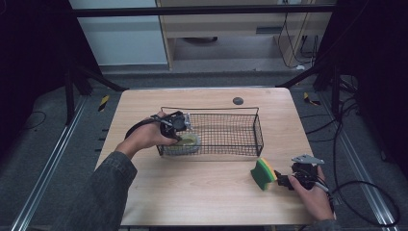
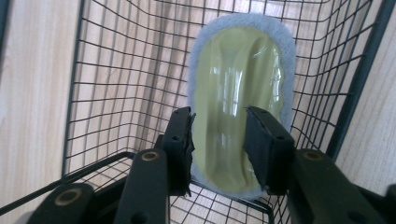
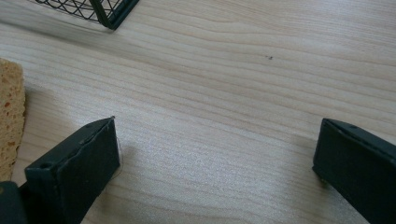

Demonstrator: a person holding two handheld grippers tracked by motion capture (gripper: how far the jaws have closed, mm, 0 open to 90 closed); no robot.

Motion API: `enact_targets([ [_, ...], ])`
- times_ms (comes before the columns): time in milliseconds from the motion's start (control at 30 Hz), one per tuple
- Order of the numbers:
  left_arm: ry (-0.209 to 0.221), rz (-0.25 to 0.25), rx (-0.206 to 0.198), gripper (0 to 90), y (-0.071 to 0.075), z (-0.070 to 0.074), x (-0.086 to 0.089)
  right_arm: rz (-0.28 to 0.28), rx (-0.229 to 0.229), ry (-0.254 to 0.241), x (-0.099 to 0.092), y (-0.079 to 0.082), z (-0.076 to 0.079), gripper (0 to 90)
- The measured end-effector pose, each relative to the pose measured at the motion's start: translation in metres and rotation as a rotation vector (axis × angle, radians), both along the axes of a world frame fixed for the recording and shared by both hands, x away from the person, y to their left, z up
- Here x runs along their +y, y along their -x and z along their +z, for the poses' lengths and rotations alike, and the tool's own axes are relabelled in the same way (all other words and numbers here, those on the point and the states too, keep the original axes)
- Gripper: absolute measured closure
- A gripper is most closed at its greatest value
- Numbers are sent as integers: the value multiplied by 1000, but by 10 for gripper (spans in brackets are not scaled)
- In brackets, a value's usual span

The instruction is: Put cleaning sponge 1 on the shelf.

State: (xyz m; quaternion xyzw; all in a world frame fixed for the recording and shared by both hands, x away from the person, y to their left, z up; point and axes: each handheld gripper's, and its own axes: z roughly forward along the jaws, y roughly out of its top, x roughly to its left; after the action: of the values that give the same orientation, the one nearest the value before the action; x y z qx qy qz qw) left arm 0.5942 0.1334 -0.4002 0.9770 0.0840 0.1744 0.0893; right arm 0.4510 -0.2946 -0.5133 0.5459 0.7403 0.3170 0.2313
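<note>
A black wire basket stands in the middle of the wooden table. An oval yellow-green pad with a grey-blue fleecy rim lies in its left end. My left gripper hangs over that end. In the left gripper view its jaws stand apart over the near end of the pad, left gripper open, basket wires all around. A green and yellow sponge stands on edge at the front right. My right gripper is just right of it, right gripper wide open over bare wood, sponge at its left.
A small dark round disc sits on the table behind the basket. A corner of the basket is ahead of the right gripper. Bare tabletop stretches along the front. Cables trail off the right side.
</note>
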Motion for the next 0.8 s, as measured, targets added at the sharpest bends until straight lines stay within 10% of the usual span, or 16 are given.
enact_targets([
  [500, 175, 68, -56, 480, 14, 40, 16, 0, 0, 0, 0, 0, 0, 5],
  [800, 269, 228, -72, 228, 28, 49, 46, 0, 0, 0, 0, 0, 0, 5],
])
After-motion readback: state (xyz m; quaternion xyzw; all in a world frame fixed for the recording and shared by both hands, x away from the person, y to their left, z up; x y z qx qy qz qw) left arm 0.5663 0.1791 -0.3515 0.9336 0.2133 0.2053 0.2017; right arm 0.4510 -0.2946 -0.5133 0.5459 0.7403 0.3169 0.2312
